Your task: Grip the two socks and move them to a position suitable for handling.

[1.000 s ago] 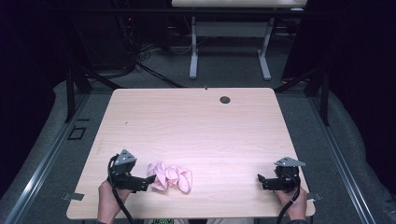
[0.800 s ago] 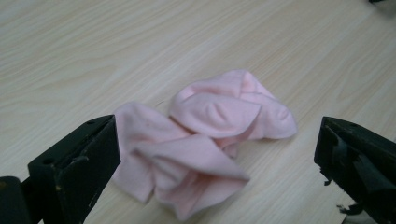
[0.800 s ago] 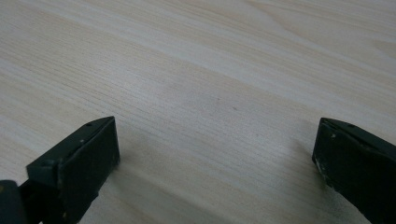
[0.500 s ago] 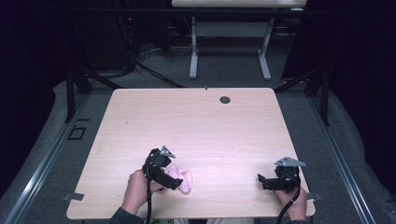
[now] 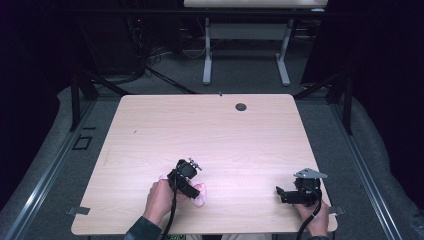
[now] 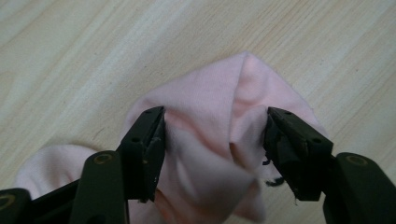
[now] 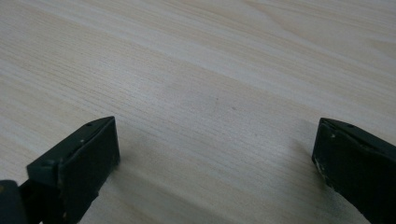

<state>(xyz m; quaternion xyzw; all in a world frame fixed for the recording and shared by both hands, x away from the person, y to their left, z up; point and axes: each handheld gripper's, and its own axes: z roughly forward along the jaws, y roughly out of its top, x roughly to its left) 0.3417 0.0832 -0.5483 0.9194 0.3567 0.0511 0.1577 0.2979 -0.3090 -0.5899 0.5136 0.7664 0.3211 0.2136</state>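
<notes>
Now left claw astride pink cloth.

The left gripper was black throughout, a compact block with small pale fittings on top and a black cable trailing back past the left hand. A dark sleeve covered that wrist. Up close its jaws were thick, squared black blocks — matte, scuffed at the edges, with tiny screw holes near the tips and round brass-coloured pivots on the arms behind. The right gripper was black too, but carried a grey three-cornered plate on top — its cable looped back over the right hand. Its jaws showed pale chipped specks along their edges.
</notes>
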